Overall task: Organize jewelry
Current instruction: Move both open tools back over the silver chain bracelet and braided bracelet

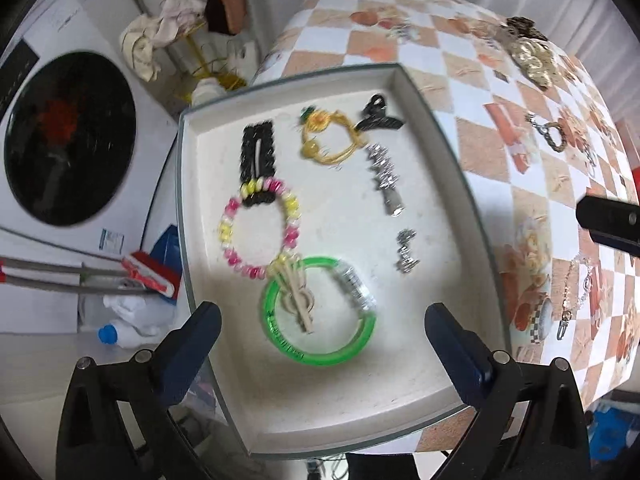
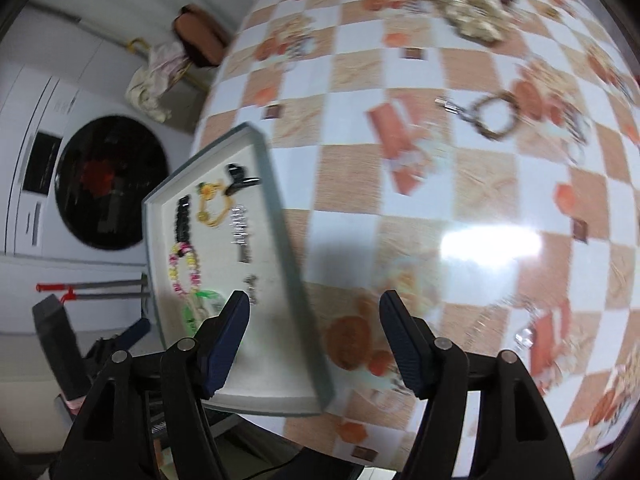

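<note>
Both tongs gape wide over the tabletop, nothing in either.

Left tongs hang above the tray, right tongs by its right rim. In the tray, one green bangle, one pink-yellow bead bracelet touching it, one black clip, one yellow cord piece, one black claw, two silver clips. Out on the checkered tabletop: one braided ring, one silver chain, a gold heap. A washing machine stands left.

Washing machine, checkered tablecloth
</note>
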Motion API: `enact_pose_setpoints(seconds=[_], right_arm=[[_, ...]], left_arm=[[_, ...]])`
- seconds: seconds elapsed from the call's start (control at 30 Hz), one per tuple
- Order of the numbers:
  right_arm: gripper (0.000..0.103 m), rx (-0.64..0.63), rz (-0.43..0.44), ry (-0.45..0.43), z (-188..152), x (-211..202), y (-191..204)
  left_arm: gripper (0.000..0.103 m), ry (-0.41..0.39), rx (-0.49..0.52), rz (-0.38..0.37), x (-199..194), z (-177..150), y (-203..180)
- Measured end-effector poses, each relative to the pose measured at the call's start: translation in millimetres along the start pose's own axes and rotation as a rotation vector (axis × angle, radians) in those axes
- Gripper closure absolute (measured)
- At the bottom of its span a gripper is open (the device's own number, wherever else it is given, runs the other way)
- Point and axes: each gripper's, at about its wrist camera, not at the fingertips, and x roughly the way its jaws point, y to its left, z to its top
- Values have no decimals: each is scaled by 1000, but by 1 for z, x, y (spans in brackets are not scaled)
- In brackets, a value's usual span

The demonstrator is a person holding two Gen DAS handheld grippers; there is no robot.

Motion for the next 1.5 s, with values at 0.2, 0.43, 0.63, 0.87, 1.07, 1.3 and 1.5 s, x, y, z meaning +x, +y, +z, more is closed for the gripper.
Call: enact_pose_setpoints(seconds=[0.2,0.43,0.63,0.87,1.07,1.3,1.5], right_arm=[[22,88,-47,-10,-11,-20,-48],[22,156,-98,-20,-6,-35,-104],[22,112,-122,9,20,-36,-138],[22,29,-122,61,52,-35,-165],[22,-33,-118,99,70,-31,-179],[22,-40,-111,107,98,-14,-181],[22,43,-72,110,129,7,-172]], left_arm=[[0,-41,31,-4,-18,8,-22],[0,-42,53,-13,-18,10,-39],[0,-42,69,-20,-32,5,-91],[0,12,110,-36,-16,-10,-169],[0,42,186,-23,6,-23,-221],[0,48,235,1,33,-25,-251],[0,26,287,16,44,-28,-263]])
